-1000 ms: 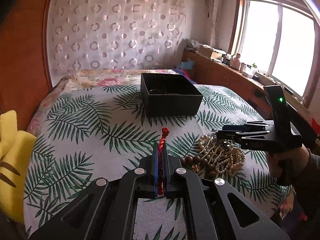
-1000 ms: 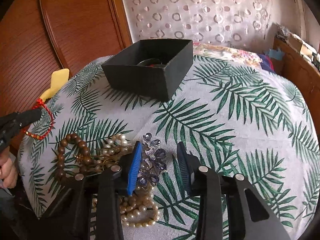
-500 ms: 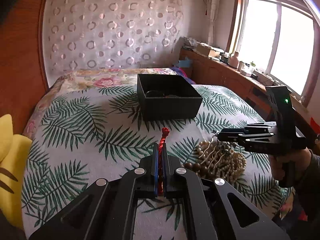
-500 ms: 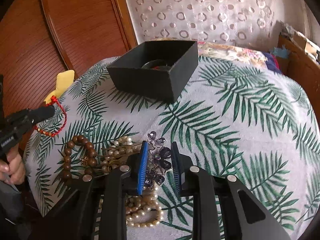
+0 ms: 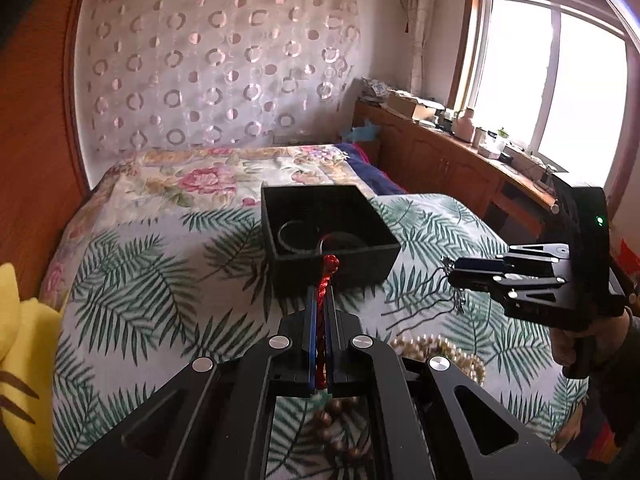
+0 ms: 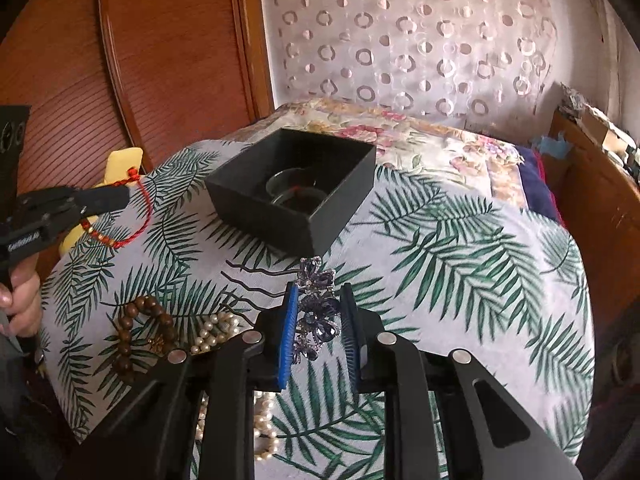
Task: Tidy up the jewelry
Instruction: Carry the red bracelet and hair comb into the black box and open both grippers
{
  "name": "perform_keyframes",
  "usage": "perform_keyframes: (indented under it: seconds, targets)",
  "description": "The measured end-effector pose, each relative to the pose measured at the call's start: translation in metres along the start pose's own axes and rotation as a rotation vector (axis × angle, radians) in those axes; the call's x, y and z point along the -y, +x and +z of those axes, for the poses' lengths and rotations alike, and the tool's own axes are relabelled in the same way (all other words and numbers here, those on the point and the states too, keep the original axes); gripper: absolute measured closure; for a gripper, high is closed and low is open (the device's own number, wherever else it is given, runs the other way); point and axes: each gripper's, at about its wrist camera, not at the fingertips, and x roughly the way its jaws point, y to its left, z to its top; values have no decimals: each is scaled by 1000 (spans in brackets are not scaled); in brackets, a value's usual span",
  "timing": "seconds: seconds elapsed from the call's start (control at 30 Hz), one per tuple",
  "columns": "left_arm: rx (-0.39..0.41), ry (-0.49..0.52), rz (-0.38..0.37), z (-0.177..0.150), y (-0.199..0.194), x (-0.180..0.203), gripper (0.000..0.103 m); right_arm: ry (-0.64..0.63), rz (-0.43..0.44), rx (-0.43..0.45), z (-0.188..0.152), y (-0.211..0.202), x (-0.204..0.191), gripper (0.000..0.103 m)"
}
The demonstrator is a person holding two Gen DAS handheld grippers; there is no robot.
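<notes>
Two grippers clamped: left gripper (image 5: 320, 312) w/ red bracelet (image 6: 138, 216), right gripper (image 6: 318, 320) w/ purple hair comb (image 6: 316, 304); label text unreadable.

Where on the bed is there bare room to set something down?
Bare bedspread lies right of the black box and left of it toward the yellow pillow. It is crowded near the pearls and wooden beads.

The left black two-finger tongs (image 5: 320, 312) are clamped tight on a red braided cord bracelet (image 5: 325, 280); the right black tongs (image 6: 318, 320) pinch a purple crystal flower hair comb (image 6: 314, 300), both raised level
</notes>
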Motion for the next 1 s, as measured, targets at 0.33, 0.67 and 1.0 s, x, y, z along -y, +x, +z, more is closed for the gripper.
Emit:
perform_keyframes:
  seconds: [0.33,0.67,1.0]
  targets:
    - [0,38,-6,42,26,7,101,-40,-2,46,34,-22,11,80]
    - [-34,46,2,67,66,1,101,-80,-21,85,78,-14,20,80]
    - [-77,12,4,66,91,-15,85,-121,-35,50,104,19,23,80]
